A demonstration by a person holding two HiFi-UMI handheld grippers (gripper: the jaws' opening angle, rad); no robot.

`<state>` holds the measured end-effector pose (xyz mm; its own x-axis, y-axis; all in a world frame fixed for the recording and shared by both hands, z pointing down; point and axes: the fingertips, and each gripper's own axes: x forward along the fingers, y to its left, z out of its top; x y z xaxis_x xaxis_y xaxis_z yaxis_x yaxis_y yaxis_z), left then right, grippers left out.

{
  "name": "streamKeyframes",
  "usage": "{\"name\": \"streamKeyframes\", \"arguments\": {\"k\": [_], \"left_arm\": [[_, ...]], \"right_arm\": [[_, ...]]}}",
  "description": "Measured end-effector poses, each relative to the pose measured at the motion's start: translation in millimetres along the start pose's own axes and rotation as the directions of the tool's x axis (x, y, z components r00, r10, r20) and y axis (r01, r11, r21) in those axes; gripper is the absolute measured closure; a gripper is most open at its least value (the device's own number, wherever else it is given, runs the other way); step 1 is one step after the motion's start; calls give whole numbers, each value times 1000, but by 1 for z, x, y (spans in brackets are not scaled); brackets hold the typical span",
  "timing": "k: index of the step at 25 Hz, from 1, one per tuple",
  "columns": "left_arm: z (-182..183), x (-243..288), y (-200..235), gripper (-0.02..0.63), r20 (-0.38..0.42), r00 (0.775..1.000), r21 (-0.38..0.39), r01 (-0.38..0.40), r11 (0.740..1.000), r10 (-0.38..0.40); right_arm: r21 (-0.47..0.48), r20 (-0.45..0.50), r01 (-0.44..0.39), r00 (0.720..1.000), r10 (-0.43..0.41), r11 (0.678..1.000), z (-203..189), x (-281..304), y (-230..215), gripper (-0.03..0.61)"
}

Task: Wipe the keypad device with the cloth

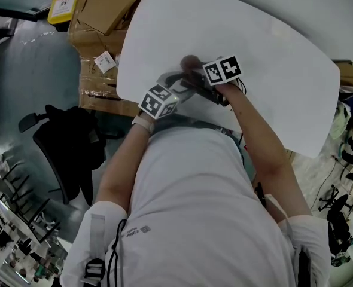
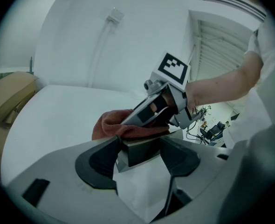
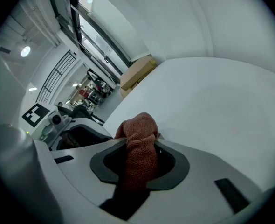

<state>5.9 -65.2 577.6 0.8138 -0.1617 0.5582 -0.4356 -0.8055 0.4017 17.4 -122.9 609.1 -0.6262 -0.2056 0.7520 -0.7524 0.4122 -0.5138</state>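
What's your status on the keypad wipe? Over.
Left hand-held gripper shut on keypad device. Right hand-held gripper shut on cloth, cloth on device top. Nothing blocking.

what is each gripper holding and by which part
The left gripper clamps the keypad device by its near end; the right gripper pinches the cloth by a bunched fold.

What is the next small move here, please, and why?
Probably slide the right gripper, shut on the cloth, sideways across the top of the keypad device. The cloth lies on the device, and the left gripper is shut on the device's sides, so it seems steady enough for a wiping stroke.
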Motion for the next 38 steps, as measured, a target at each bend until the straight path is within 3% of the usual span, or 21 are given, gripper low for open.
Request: {"name": "streamKeyframes", "arguments": {"k": [18, 29, 38], "left_arm": [[0, -2, -2, 342, 8, 1000, 10, -4, 1000, 4], [0, -1, -3, 342, 10, 1000, -8, 14, 1000, -14], [0, 0, -2, 341, 6, 1000, -3, 16, 1000, -16]], "right_arm": [[23, -16, 71, 997, -71, 997, 4, 16, -41, 472], [-58, -1, -28, 1000, 28, 998, -3, -5, 2, 474], [-86, 14, -38, 999, 39, 996, -5, -16, 34, 474]]}}
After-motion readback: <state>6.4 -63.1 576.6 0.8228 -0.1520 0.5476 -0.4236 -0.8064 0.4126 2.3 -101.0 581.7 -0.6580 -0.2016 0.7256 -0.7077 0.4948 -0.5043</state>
